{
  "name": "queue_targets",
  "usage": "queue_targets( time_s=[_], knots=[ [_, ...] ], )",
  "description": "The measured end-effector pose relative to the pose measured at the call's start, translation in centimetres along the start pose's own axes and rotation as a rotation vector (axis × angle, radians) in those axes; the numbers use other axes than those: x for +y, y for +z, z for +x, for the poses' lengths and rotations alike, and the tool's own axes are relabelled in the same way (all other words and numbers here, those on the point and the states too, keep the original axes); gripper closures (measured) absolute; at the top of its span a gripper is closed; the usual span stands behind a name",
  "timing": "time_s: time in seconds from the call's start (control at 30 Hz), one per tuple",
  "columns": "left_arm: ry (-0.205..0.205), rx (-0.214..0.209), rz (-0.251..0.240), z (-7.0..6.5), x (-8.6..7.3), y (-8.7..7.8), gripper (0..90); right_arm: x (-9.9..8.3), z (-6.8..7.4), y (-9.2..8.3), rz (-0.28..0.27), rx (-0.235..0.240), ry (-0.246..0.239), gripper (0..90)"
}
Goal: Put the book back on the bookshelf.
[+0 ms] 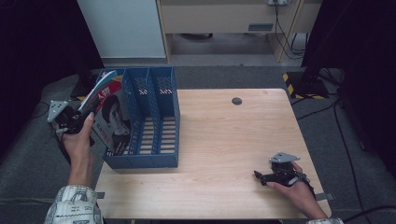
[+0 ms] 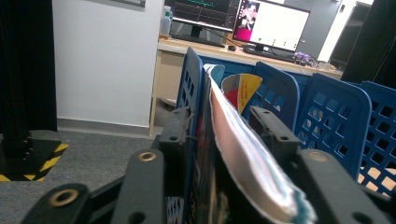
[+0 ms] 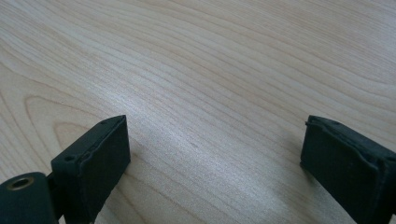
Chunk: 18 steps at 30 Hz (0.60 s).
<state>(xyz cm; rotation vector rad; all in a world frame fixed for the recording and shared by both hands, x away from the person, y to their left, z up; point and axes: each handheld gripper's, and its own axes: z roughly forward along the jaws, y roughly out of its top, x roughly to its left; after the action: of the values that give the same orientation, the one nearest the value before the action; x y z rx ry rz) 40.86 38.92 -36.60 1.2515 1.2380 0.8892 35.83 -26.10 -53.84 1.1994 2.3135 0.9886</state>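
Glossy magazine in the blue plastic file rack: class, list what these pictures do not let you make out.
- High view: the glossy magazine's lower edge is hidden by the blue plastic file rack's wall, and its cover print is too small to read.
- Left gripper view: the picture's bottom edge cuts off the magazine's lower part, so whether the left gripper's pads touch it cannot be told.
- High view: the right gripper's jaws are too small and dark to judge.

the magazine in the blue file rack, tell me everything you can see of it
The thin glossy magazine has a red, white and dark printed cover with a face on it. It stands tilted in the leftmost compartment of the blue perforated plastic file rack, top corner leaning left past the rack's wall. Its curled page edge runs between the left gripper's jaws, which stand slightly apart around it.
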Motion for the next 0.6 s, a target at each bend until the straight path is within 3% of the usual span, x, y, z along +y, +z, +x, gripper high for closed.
queue_targets(
  time_s=[0.1, 0.3, 0.6],
  knots=[
    [0.023, 0.011, -0.002, -0.2, 0.1, -0.1, 46.9, 0.0, 0.0, 0.0, 0.001, 0.001, 0.0, 8.4],
    [0.037, 0.006, -0.004, -0.5, 0.6, -0.3, 39.2, 0.0, 0.0, 0.0, 0.001, 0.001, 0.0, 8.4],
    [0.111, 0.017, 0.012, -1.5, 2.1, -1.4, 30.7, 0.0, 0.0, 0.0, 0.001, -0.001, 0.002, 8.4]
  ],
)
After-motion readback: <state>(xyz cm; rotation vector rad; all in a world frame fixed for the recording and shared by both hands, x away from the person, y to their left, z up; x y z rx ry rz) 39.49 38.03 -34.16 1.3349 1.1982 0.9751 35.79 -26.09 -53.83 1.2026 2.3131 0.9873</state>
